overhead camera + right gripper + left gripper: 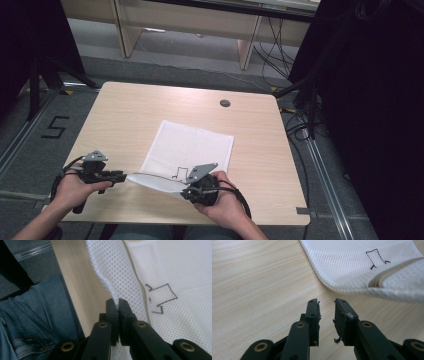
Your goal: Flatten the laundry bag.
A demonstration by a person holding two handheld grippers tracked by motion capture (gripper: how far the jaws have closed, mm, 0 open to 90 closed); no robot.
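Since the cloth (192, 145) is a white open mesh, thin and limp, I judge it very light and soft: it should drape from any held point, fold on itself and not keep a shape. It lies at centre of the high view, mostly flat on the table (125, 115), with its near edge lifted and curled over toward lower centre. A tan band (136, 272) runs along the turned-over hem, and a black drawn mark (375, 258) sits on the flat part near that edge.

Right gripper (192, 192), lower centre of the high view: jaws together, clamped on the cloth's near edge. In the right gripper view the mesh runs straight into the closed tips at centre frame. Grip looks thin, one or two layers at most; mesh this open may slide out under a hard pull, I think.

Left gripper (327, 306): jaws apart, nothing between them, bare table under them. In the left gripper view the rounded cloth corner (329, 285) lies just beyond the tips, upper right, not touching.

Best hold, as I judge it: the hemmed edge or a corner, where the fabric is doubled and firmer. A pinch mid-panel would only bunch it. No breakage risk; snagging the mesh on a jaw edge is the likelier fault.

Blue denim (32, 310) shows at lower left of the right gripper view, beyond the table edge.
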